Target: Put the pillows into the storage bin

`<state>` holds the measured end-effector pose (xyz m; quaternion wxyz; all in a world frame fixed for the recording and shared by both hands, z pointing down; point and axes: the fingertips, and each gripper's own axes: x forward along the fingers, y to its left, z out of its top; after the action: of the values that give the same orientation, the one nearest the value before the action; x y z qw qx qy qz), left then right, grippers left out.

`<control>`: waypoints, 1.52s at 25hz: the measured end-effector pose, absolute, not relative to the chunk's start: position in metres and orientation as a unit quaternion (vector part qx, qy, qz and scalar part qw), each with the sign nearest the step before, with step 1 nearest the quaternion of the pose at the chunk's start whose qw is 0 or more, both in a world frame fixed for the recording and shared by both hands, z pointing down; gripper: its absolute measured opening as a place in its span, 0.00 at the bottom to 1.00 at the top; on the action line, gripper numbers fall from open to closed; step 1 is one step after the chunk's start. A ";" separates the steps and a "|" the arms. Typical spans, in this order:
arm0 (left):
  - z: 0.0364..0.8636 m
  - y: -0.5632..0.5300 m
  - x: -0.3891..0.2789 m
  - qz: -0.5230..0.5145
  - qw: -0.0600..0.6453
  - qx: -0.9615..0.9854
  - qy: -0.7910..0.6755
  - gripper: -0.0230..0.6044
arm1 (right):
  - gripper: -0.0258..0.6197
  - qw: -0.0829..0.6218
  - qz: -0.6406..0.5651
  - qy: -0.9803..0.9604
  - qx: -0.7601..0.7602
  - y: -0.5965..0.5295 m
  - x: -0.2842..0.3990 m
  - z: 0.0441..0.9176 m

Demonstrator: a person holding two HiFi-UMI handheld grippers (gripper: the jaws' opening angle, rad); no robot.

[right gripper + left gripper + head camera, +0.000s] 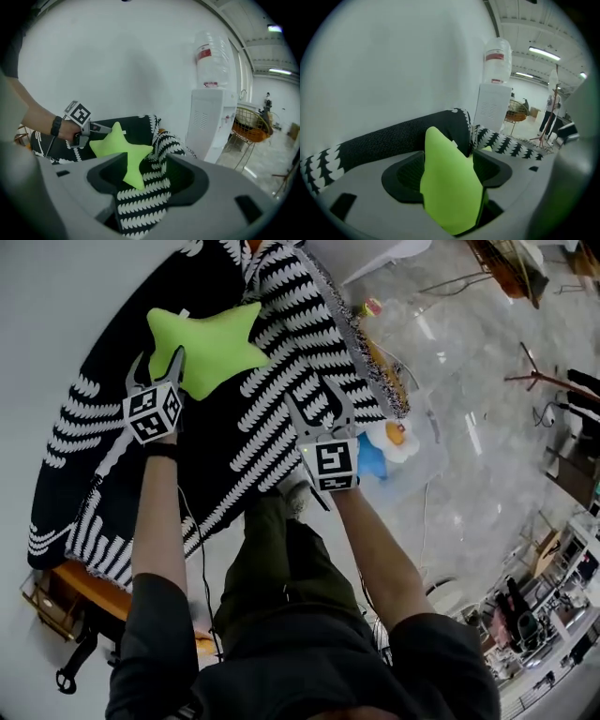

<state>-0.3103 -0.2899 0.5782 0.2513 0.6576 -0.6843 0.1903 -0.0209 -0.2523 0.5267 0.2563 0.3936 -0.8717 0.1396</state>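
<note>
A lime-green star pillow (208, 345) lies on a black-and-white patterned blanket (253, 427) that covers a sofa. My left gripper (157, 364) is shut on one point of the star (450, 187), which fills the gap between its jaws. My right gripper (319, 401) hovers open over the blanket (140, 201), right of the star (123, 152); only blanket shows between its jaws. The clear storage bin (424, 451) stands on the floor right of the sofa, with a fried-egg pillow (395, 436) and a blue pillow (371, 459) inside.
A white water dispenser (211, 122) with a bottle on top stands beside the sofa end. Beyond it is an orange wire chair (251, 124). A wooden side table (56, 592) sits at the sofa's other end. Glossy marble floor (469, 381) lies past the bin.
</note>
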 end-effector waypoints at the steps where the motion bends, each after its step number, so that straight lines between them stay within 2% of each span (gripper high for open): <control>1: 0.587 -0.301 -0.316 0.192 0.256 0.655 -0.685 0.56 | 0.42 0.258 0.141 -0.870 0.395 -0.258 -0.022 0.531; 8: 0.644 -0.348 -0.315 0.177 0.292 0.647 -0.682 0.60 | 0.42 0.286 0.175 -0.851 0.405 -0.255 -0.007 0.579; 13: 0.644 -0.351 -0.311 0.201 0.270 0.657 -0.674 0.44 | 0.42 0.302 0.198 -0.845 0.395 -0.241 -0.010 0.594; 16: 0.643 -0.347 -0.311 0.199 0.267 0.667 -0.667 0.38 | 0.42 0.304 0.202 -0.844 0.394 -0.237 -0.012 0.598; 21: 0.648 -0.337 -0.308 0.188 0.262 0.673 -0.666 0.34 | 0.42 0.295 0.199 -0.844 0.401 -0.236 -0.012 0.603; 25: 0.620 -0.323 -0.300 0.170 0.242 0.689 -0.662 0.33 | 0.42 0.280 0.191 -0.843 0.418 -0.238 -0.006 0.586; 31: 0.555 -0.303 -0.246 0.180 0.163 0.735 -0.633 0.33 | 0.42 0.250 0.184 -0.839 0.446 -0.221 0.020 0.555; 38: 0.493 -0.284 -0.151 0.165 0.113 0.776 -0.598 0.33 | 0.42 0.210 0.178 -0.826 0.493 -0.170 0.099 0.527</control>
<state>-0.1511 -0.2840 0.4935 0.1133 0.7758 -0.5985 0.1646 0.0987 -0.1698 0.5274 0.2095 0.4928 -0.8255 0.1782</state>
